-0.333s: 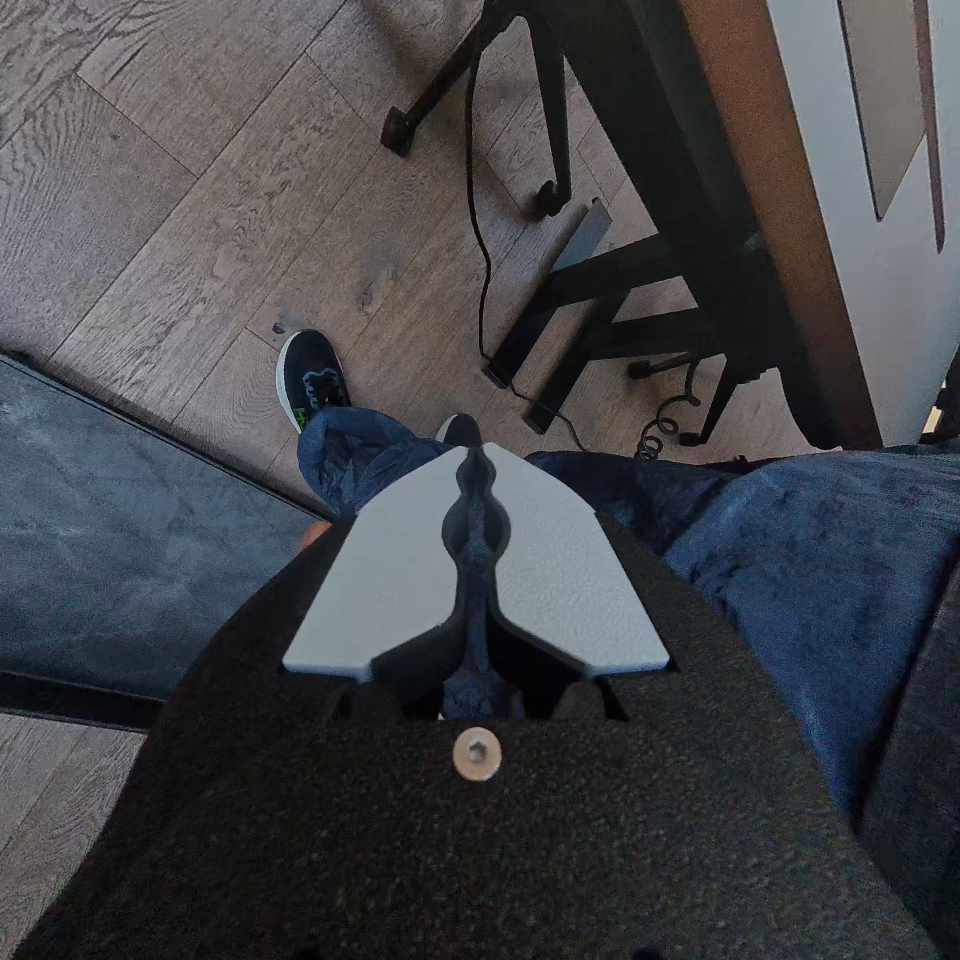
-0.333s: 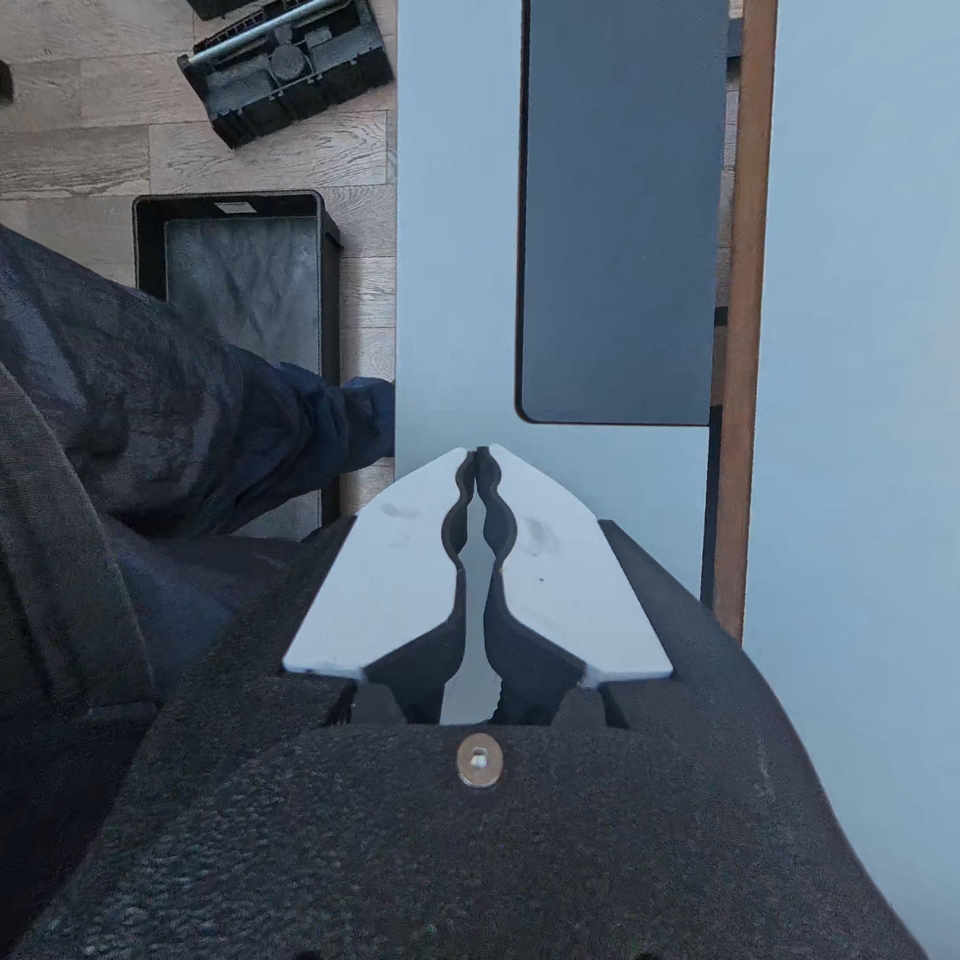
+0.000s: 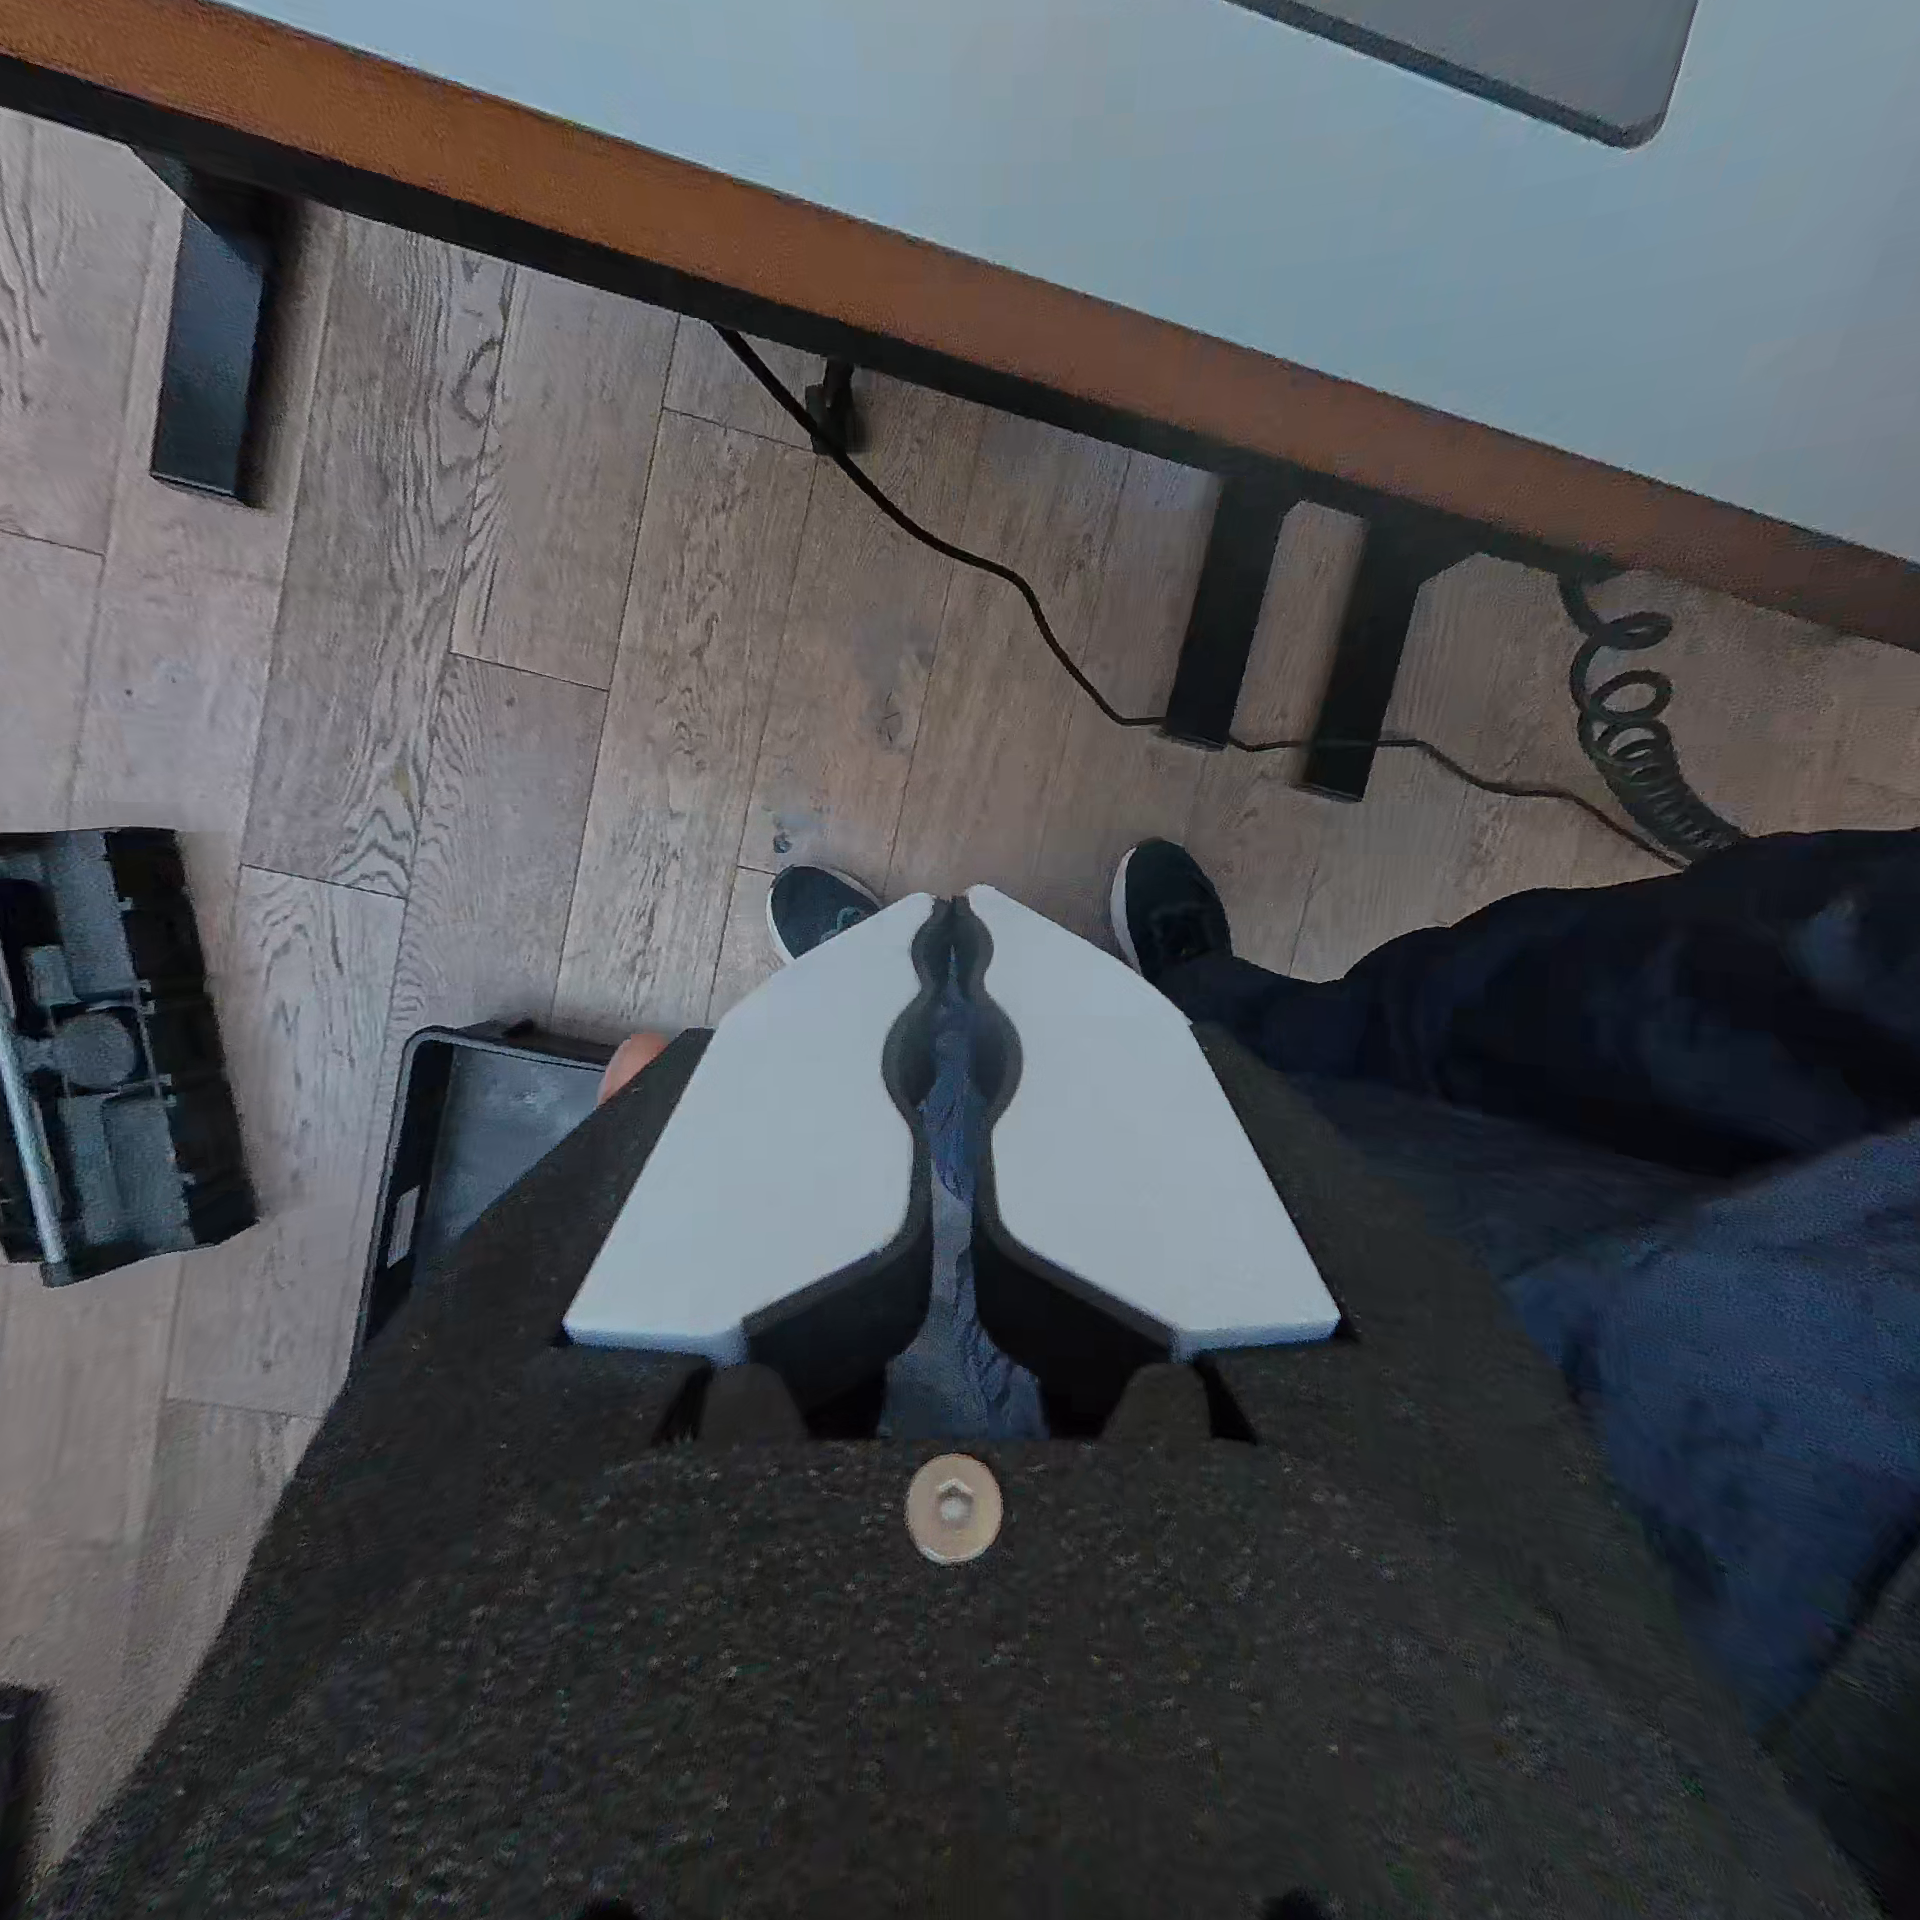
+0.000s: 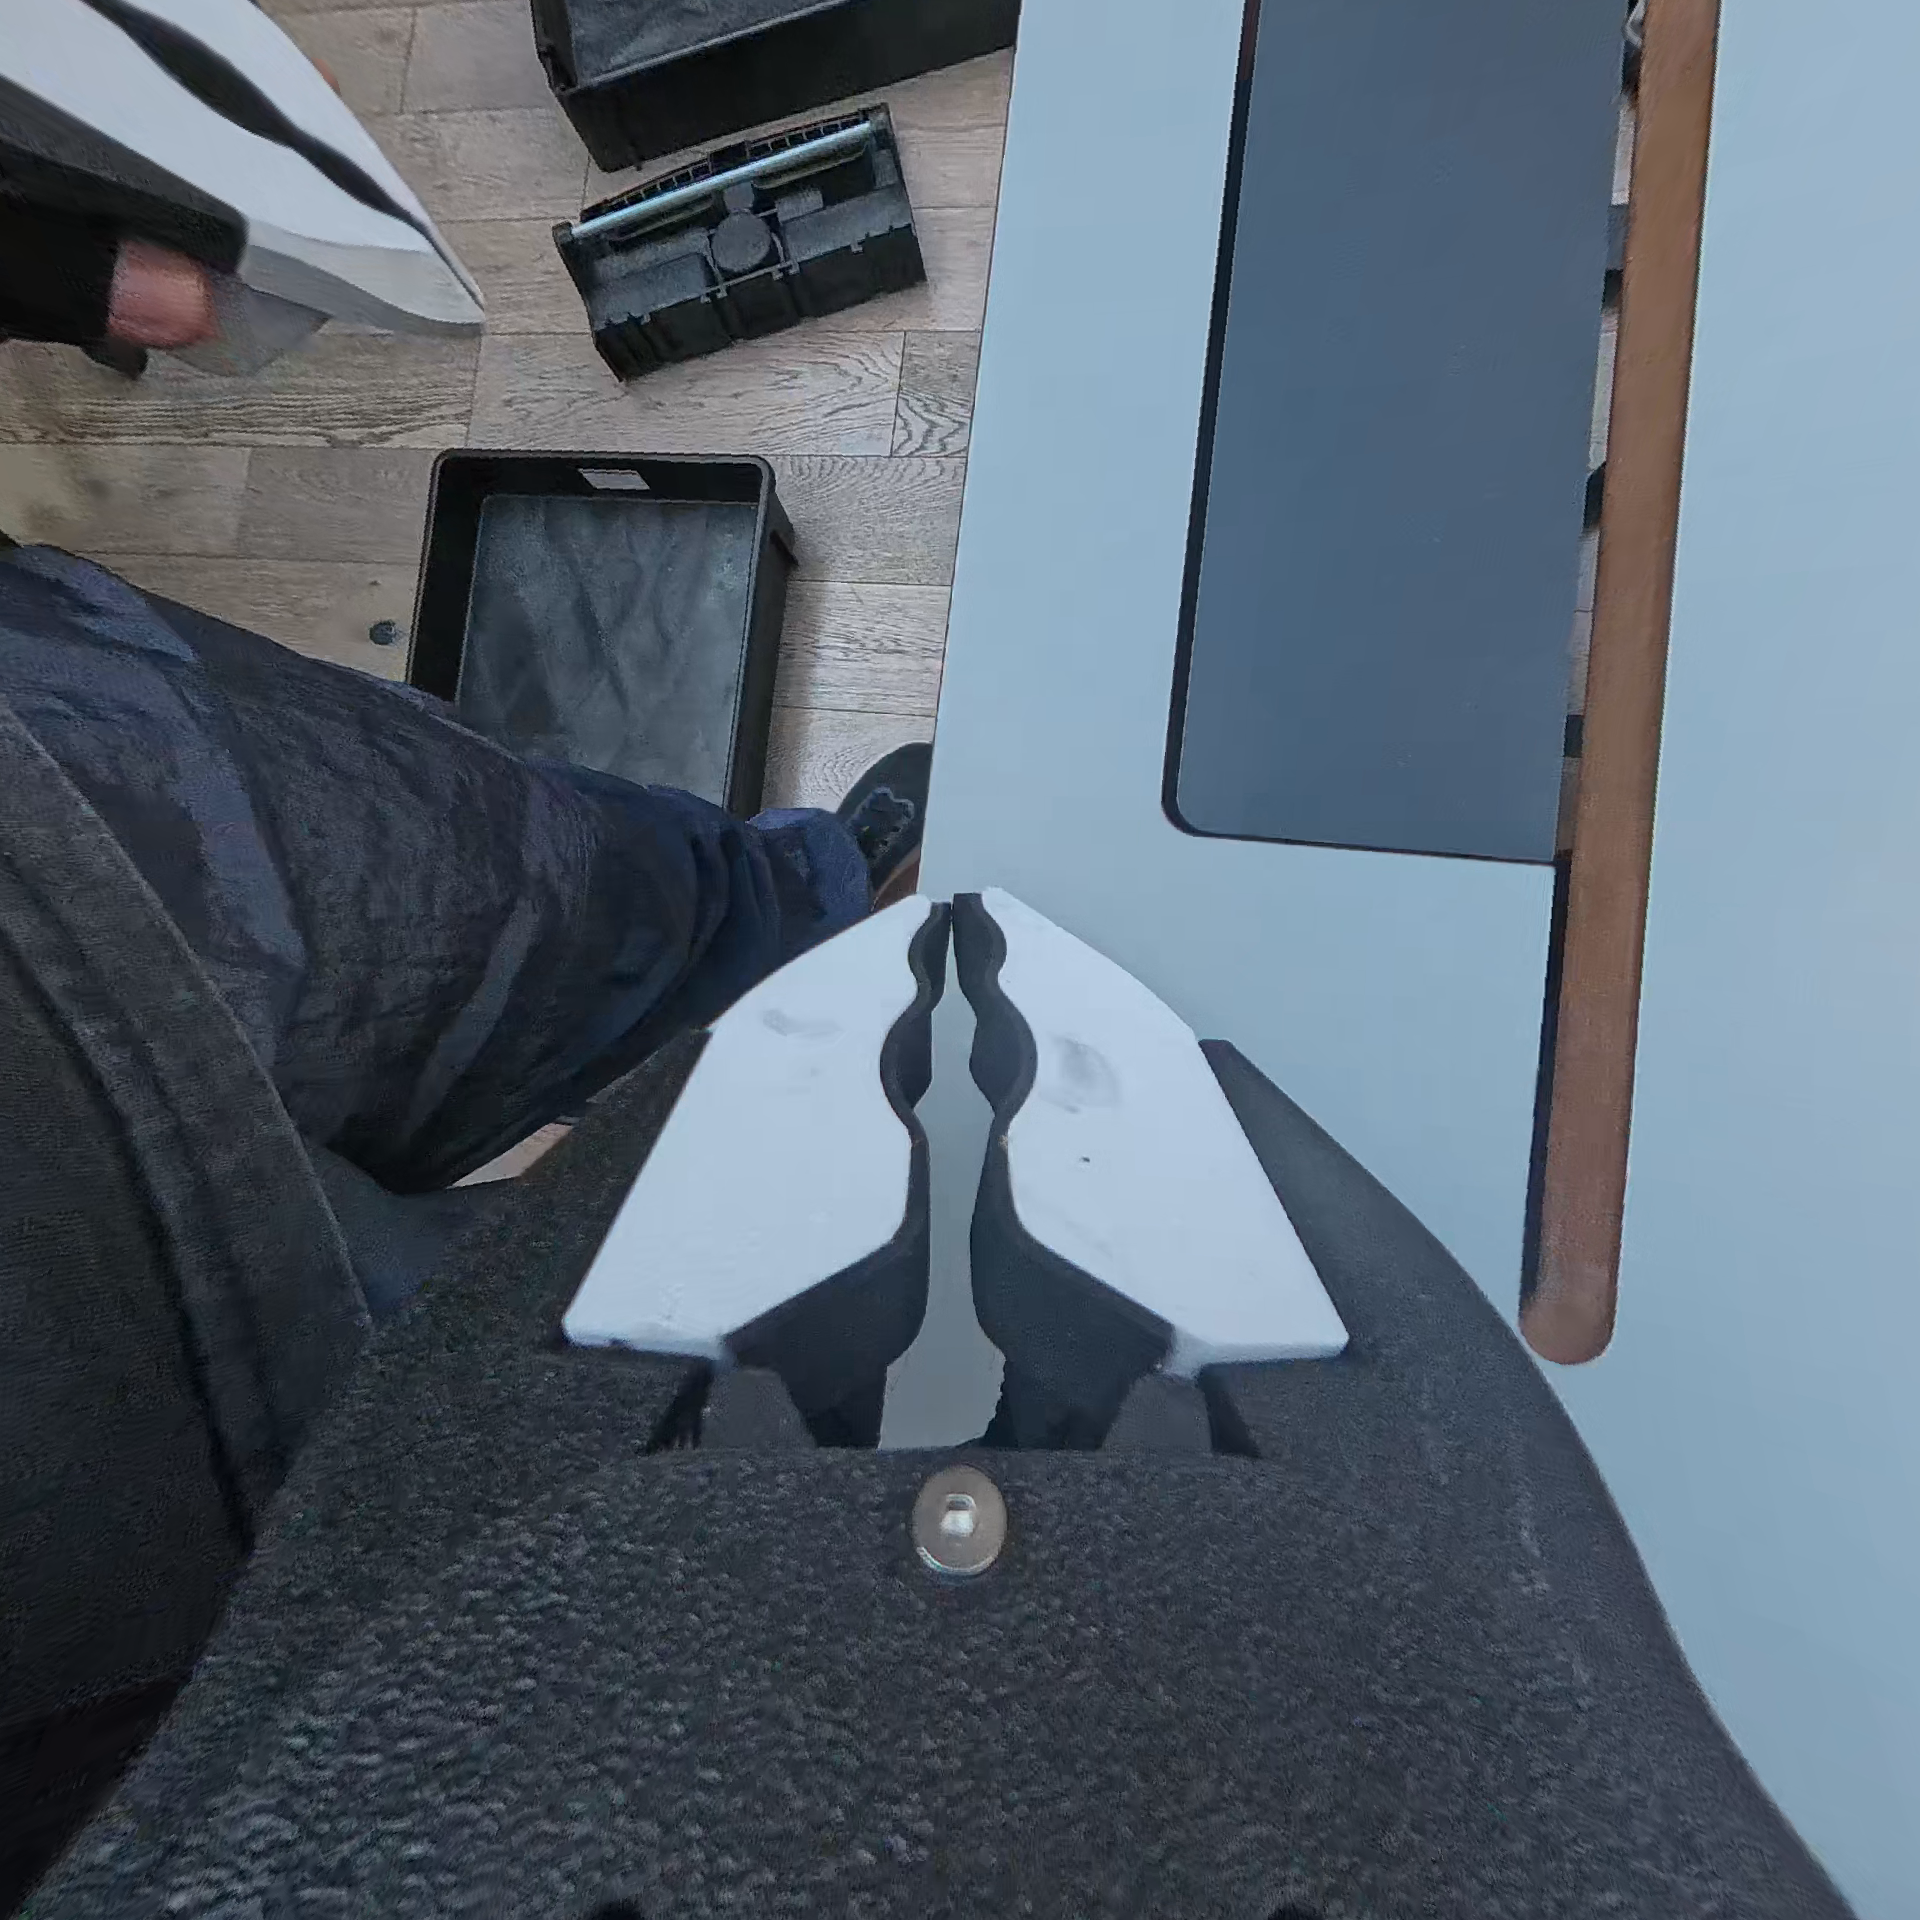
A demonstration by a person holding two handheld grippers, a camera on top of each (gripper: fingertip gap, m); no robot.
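Observation:
My left gripper is shut and empty. It hangs above the person's legs in dark blue trousers and two black shoes, pointing down at the wooden floor. My right gripper is shut and empty. It hovers at the near edge of a pale blue-white table, close to a dark grey mat lying on it. The left gripper also shows far off in the right wrist view, held by a gloved hand.
A black tray with a grey liner stands on the floor by the person's leg, also in the left wrist view. A black tool case lies farther off. The table's wooden edge, black legs and cables are ahead. Left tips to right tips: about 20 cm.
The left gripper has swung and risen, so the table edge now runs across the top and the tool case shows at left. The right gripper has pulled back; more floor shows.

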